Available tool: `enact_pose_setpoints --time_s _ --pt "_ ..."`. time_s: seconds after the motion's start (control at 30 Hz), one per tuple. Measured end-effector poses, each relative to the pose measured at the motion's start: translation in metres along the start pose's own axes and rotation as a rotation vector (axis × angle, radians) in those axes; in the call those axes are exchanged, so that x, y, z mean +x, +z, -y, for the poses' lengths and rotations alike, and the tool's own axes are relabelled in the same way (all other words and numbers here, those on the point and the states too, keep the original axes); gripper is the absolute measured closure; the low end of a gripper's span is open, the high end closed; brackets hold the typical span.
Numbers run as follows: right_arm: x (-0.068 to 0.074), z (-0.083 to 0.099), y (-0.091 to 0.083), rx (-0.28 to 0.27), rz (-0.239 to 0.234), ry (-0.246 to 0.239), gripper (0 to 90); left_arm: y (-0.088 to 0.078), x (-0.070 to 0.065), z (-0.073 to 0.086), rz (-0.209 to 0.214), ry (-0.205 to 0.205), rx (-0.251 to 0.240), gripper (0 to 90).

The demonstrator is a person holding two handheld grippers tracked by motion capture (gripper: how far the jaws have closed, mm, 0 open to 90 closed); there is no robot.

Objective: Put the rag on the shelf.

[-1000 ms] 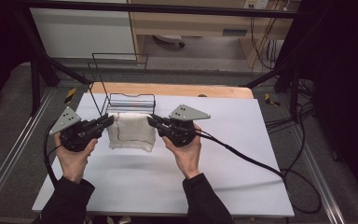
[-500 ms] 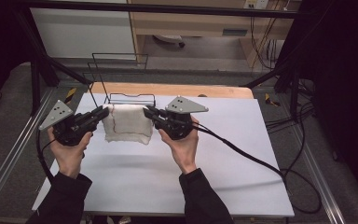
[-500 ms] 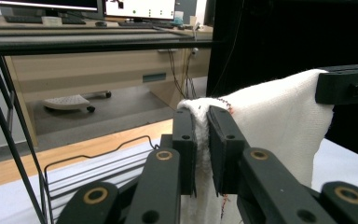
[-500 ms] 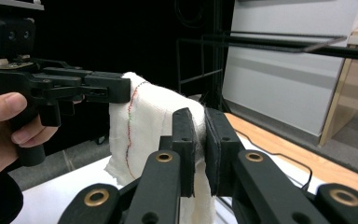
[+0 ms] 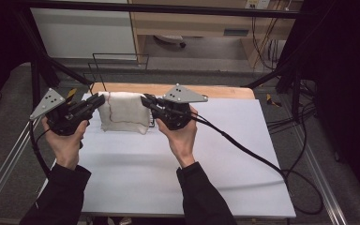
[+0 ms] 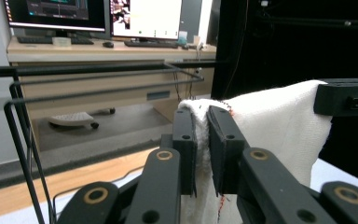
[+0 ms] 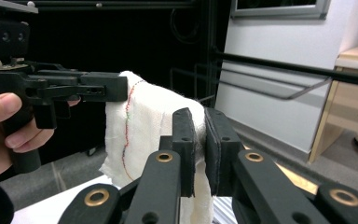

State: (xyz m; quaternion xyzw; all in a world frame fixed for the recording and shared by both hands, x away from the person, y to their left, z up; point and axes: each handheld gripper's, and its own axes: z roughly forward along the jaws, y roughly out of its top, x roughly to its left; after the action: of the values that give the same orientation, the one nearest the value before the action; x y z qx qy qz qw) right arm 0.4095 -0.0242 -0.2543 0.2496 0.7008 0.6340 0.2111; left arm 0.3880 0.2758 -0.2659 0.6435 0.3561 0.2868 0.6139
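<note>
A white cloth with a thin red stitched line hangs stretched between my two grippers above the white table. My left gripper is shut on the cloth's upper left corner. In the left gripper view the cloth is pinched between the jaws of the left gripper. My right gripper is shut on the upper right corner. The right gripper view has the cloth clamped in the right gripper, and the left gripper holds its far corner.
A black wire rack stands just behind the cloth at the table's far edge, beside a wooden board. A cable trails from the right gripper across the table's right side. Desks and monitors lie beyond.
Both hands have lifted the cloth off the table, so it now hangs between the grippers in front of the rack. Both grips are unchanged.
</note>
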Motion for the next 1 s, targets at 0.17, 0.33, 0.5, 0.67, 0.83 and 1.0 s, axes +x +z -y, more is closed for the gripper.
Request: enact_pose_setpoints --time_s 0.17,0.33,0.5,0.67,0.83,1.0 --pt "-0.003 -0.009 0.002 -0.021 0.009 -0.008 83.6 0.003 0.002 -0.008 0.004 0.006 -0.015 81.4" --pt "-0.005 -0.017 0.003 -0.033 0.014 -0.012 83.6 0.005 0.004 -0.016 0.001 0.011 -0.027 81.4" --pt "-0.008 -0.027 0.007 -0.048 0.02 -0.02 83.6 0.008 0.008 -0.024 0.002 0.001 -0.037 81.4" --pt "-0.008 -0.037 0.013 -0.057 0.028 -0.032 83.6 0.01 0.012 -0.034 -0.013 -0.002 -0.052 81.5" --pt "-0.011 -0.044 0.017 -0.065 0.031 -0.036 83.6 0.011 0.015 -0.044 -0.027 0.007 -0.06 81.5" --pt "-0.012 -0.054 0.023 -0.072 0.041 -0.044 83.6 0.013 0.018 -0.053 -0.036 0.012 -0.066 81.5"
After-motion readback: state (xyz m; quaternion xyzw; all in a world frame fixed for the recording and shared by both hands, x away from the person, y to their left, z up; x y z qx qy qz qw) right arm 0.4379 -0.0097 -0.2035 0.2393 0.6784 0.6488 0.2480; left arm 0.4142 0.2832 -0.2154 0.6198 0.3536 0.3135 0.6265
